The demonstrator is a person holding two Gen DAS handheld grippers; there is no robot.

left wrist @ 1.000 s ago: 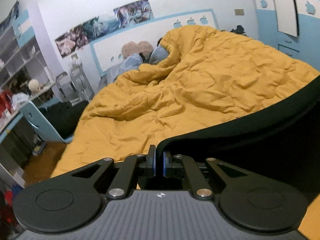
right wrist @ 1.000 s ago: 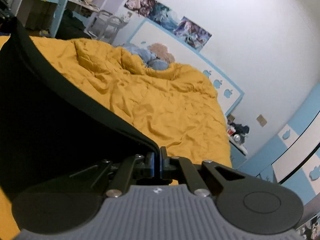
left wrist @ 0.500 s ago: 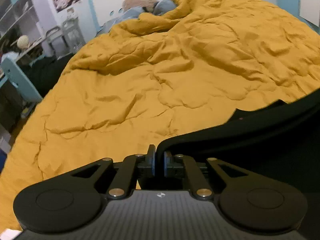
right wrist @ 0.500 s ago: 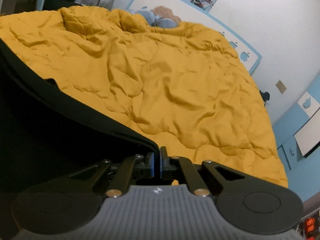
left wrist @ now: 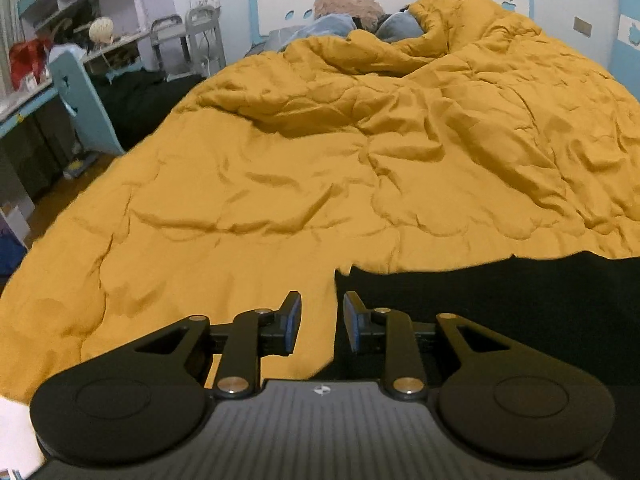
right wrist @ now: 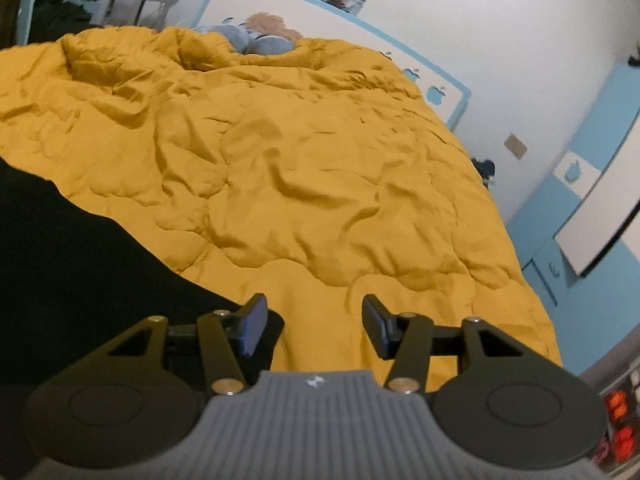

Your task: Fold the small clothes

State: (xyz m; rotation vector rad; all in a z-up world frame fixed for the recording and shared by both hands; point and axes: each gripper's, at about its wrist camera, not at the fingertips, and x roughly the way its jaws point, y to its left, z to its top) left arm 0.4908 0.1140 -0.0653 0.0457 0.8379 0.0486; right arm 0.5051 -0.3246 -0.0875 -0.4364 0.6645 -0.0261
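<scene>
Fingers (left wrist: pixel 294 322) of both grippers have just been opening and hold nothing; black garment (left wrist: pixel 500 304) lies on yellow quilt (left wrist: pixel 320 160).

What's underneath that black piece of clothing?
The black garment lies spread on the mustard-yellow quilt, which shows all around its edge. Whatever sits beneath the quilt, such as the mattress, is covered and cannot be seen.

A garment (left wrist: pixel 500 312) lies on the near edge of a quilt (left wrist: pixel 320 168) covering the bed, pillows (left wrist: pixel 336 26) at the far end, shelves (left wrist: pixel 80 8) to the left
</scene>
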